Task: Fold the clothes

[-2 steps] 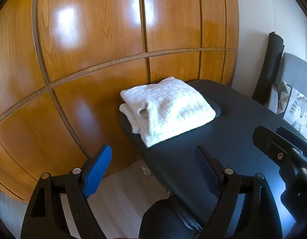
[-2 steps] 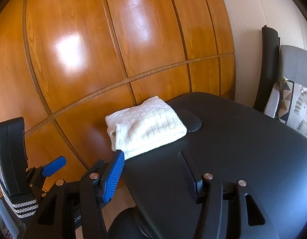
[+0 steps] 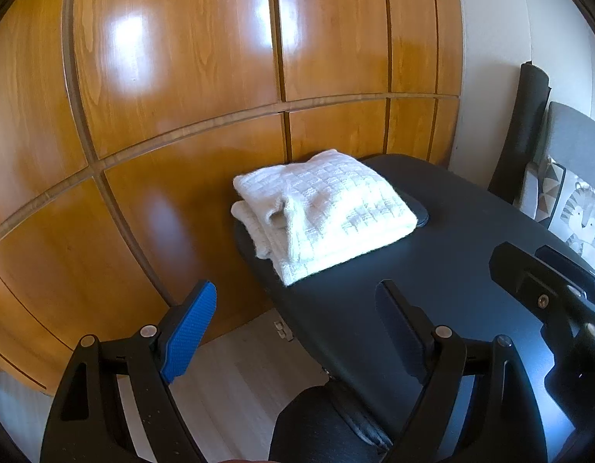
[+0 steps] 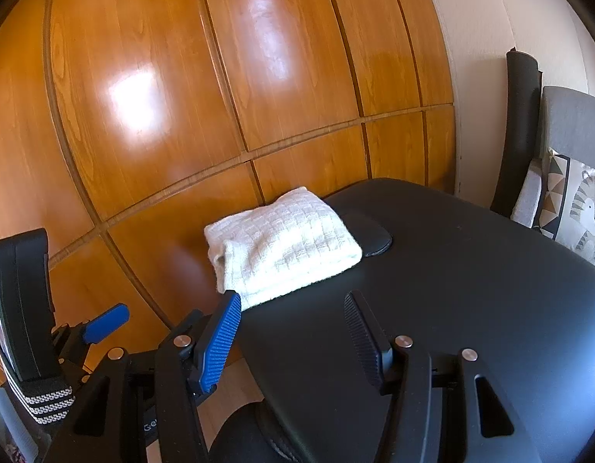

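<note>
While the folded white garment (image 3: 324, 212) lies on the black table (image 3: 451, 270), both claws, left (image 3: 293, 320) and right (image 4: 293, 332), gape apart, empty.

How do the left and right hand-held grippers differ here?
The left hand-held gripper straddles the black table's edge, one finger over the floor; the right hand-held gripper sits further over the table. The left's jaws gape wider. Both are open, empty, short of the folded white garment.

The folded sweater (image 3: 328, 212) is white with a woven check texture, lying on a black tabletop (image 3: 451, 270). Behind stand glossy orange-brown wooden doors (image 3: 181, 77). The cushion (image 4: 579, 208) shows a grey-striped tiger.
</note>
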Demonstrator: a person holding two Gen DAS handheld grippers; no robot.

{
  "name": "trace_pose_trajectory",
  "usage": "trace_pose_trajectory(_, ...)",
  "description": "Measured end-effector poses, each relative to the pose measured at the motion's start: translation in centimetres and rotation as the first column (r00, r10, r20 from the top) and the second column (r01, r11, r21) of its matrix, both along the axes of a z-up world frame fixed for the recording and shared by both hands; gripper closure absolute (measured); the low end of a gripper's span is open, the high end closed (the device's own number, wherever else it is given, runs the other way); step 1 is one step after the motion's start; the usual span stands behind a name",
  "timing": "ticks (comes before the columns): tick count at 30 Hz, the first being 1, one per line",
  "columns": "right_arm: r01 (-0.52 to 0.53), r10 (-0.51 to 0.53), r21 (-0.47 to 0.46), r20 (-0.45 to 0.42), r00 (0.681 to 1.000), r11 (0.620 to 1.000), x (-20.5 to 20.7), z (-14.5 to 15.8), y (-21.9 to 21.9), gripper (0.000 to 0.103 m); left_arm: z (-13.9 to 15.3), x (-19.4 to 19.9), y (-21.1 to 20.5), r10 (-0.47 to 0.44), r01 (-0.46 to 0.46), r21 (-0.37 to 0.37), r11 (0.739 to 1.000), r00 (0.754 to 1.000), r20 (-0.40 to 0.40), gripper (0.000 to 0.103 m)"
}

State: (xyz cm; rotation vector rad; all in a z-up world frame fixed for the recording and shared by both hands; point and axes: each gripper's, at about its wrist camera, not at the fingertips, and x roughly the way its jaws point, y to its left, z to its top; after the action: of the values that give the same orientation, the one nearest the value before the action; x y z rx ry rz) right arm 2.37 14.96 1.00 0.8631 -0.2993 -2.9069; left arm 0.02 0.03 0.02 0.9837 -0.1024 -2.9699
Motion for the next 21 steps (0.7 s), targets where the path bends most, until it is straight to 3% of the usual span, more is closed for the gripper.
trace_pose_trajectory(11, -0.003, 0.003, -0.005, 0.009, 1.000, 1.000, 0.5, 0.6, 0.7, 0.046, 0.2, 0.3, 0.2, -0.011, 0.011, 0.009, 1.000, 1.000, 0.007, 0.016)
trace_pose_trajectory(21, 0.084, -0.084, -0.007, 0.043, 0.996, 0.996, 2.7, 0.5, 4.8, 0.046, -1.2, 1.1, 4.5, -0.117, 0.118, -0.011, 0.993, 0.990, 0.079, 0.016)
